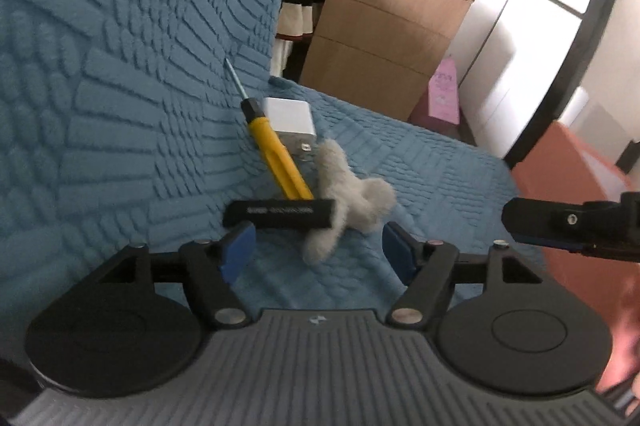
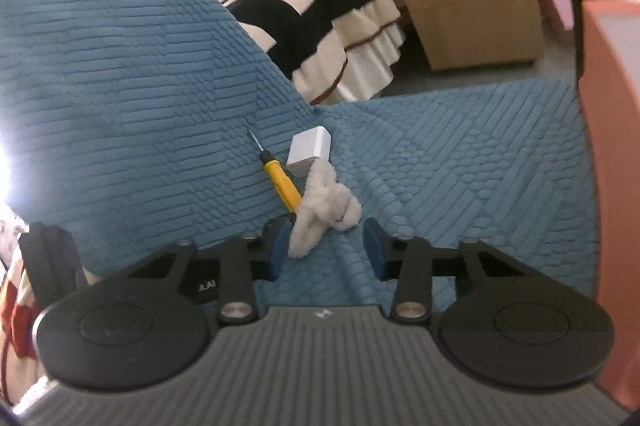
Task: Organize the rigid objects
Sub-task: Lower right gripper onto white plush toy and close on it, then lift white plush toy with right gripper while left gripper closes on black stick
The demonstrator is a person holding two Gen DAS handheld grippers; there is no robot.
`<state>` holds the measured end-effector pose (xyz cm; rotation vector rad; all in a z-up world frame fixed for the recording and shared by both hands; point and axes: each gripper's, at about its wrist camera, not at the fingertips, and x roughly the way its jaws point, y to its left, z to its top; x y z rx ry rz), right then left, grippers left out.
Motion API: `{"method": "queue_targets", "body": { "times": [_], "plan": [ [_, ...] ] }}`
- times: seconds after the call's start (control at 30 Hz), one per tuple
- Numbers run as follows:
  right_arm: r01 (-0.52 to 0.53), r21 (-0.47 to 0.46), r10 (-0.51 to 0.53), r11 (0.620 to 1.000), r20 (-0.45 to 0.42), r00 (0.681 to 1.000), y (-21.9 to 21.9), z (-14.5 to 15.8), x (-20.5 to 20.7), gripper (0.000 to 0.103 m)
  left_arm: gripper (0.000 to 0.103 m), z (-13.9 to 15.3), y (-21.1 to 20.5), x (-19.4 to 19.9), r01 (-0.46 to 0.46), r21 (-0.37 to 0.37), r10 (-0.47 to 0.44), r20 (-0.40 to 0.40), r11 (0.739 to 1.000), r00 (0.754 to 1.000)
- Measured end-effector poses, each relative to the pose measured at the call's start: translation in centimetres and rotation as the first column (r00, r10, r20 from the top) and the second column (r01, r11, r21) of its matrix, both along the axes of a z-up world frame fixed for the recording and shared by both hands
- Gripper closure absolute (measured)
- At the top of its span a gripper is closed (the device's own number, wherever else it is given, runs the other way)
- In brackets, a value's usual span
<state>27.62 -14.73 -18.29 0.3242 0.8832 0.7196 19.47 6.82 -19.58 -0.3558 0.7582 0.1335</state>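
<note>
On a blue textured cover point(image 1: 420, 162) lie a yellow-handled screwdriver point(image 1: 276, 150), a white charger block point(image 1: 290, 118), a black rectangular bar point(image 1: 280, 213) and a fluffy grey-white cloth piece point(image 1: 352, 202). My left gripper point(image 1: 318, 252) is open and empty just short of the black bar and the fluff. In the right wrist view the screwdriver point(image 2: 280, 182), charger point(image 2: 310, 150) and fluff point(image 2: 326, 210) lie just ahead of my right gripper point(image 2: 326, 250), which is open and empty. The right gripper also shows at the right edge of the left wrist view point(image 1: 572, 222).
An orange box point(image 2: 612, 154) stands at the right. A wooden drawer cabinet point(image 1: 384, 22) and a striped bedspread point(image 2: 320, 10) lie beyond the blue cover. The cover rises as a steep backrest point(image 1: 120, 66) on the left.
</note>
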Motion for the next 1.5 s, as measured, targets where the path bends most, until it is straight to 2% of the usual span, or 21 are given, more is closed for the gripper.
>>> {"method": "queue_targets", "body": {
  "times": [0.03,0.1,0.13,0.2,0.33,0.5,0.63,0.7,0.83,0.9,1.0,1.2,1.3,1.4,1.5],
  "plan": [
    [0.0,0.008,0.0,1.0,-0.022,1.0,0.2,-0.6,0.7,0.063,0.028,-0.3,0.3,0.5,-0.002,-0.001,0.002,-0.008,1.0,1.0],
    [0.002,0.008,-0.002,1.0,-0.053,0.999,0.7,-1.6,2.0,0.075,0.028,-0.8,0.8,1.1,-0.004,-0.007,0.004,-0.023,1.0,1.0],
    [0.002,0.013,-0.001,1.0,-0.063,0.998,1.0,-2.1,2.6,0.076,0.028,-1.1,1.0,1.6,-0.003,-0.009,0.002,-0.042,1.0,0.999],
    [-0.011,0.035,0.014,0.999,-0.077,0.997,1.5,-2.9,3.6,0.076,0.028,-1.5,1.3,2.2,0.004,-0.002,-0.004,-0.07,1.0,0.998],
    [-0.052,0.075,0.059,0.996,-0.094,0.994,3.1,-4.0,5.2,0.076,0.026,-1.7,1.7,2.8,-0.005,0.026,0.007,-0.065,1.0,0.998],
    [-0.082,0.015,0.083,0.997,-0.071,0.994,5.4,-5.3,6.4,0.076,0.024,-2.4,1.6,3.5,0.033,0.034,-0.03,-0.101,0.999,0.994],
    [-0.095,0.028,0.098,0.995,-0.11,0.989,6.3,-6.6,7.0,0.076,0.023,-3.0,1.7,3.9,0.038,0.052,-0.032,-0.11,0.998,0.993],
    [-0.093,0.036,0.097,0.995,-0.115,0.989,6.4,-6.8,7.1,0.081,0.023,-3.1,1.7,3.9,0.039,0.057,-0.032,-0.111,0.998,0.993],
    [-0.103,0.004,0.103,0.995,-0.105,0.989,6.2,-6.2,7.1,0.089,0.022,-3.4,1.6,4.1,0.053,0.038,-0.048,-0.119,0.998,0.992],
    [-0.109,-0.005,0.108,0.994,-0.079,0.991,5.9,-5.5,6.9,0.09,0.018,-3.5,1.4,4.2,0.069,0.038,-0.064,-0.121,0.997,0.991],
    [-0.125,-0.049,0.123,0.991,-0.044,0.991,5.7,-4.9,6.6,0.09,0.017,-3.4,0.9,4.2,0.092,0.05,-0.086,-0.117,0.994,0.989],
    [-0.105,-0.106,0.099,0.989,-0.057,0.993,4.9,-5.0,7.1,0.09,0.015,-3.4,0.5,4.1,0.131,0.026,-0.127,-0.117,0.991,0.985],
    [-0.078,-0.126,0.071,0.989,-0.058,0.996,4.2,-4.8,7.6,0.09,0.015,-3.1,-0.1,3.9,0.151,0.06,-0.144,-0.102,0.987,0.984],
    [-0.044,-0.189,0.041,0.981,-0.022,0.999,3.8,-4.2,7.8,0.09,0.014,-3.0,-0.2,3.9,0.148,0.082,-0.139,-0.101,0.986,0.985],
    [-0.022,-0.26,0.038,0.965,0.056,0.998,3.6,-3.2,7.8,0.093,0.015,-3.3,0.2,4.1,0.134,0.07,-0.126,-0.118,0.988,0.985]
  ]
}}
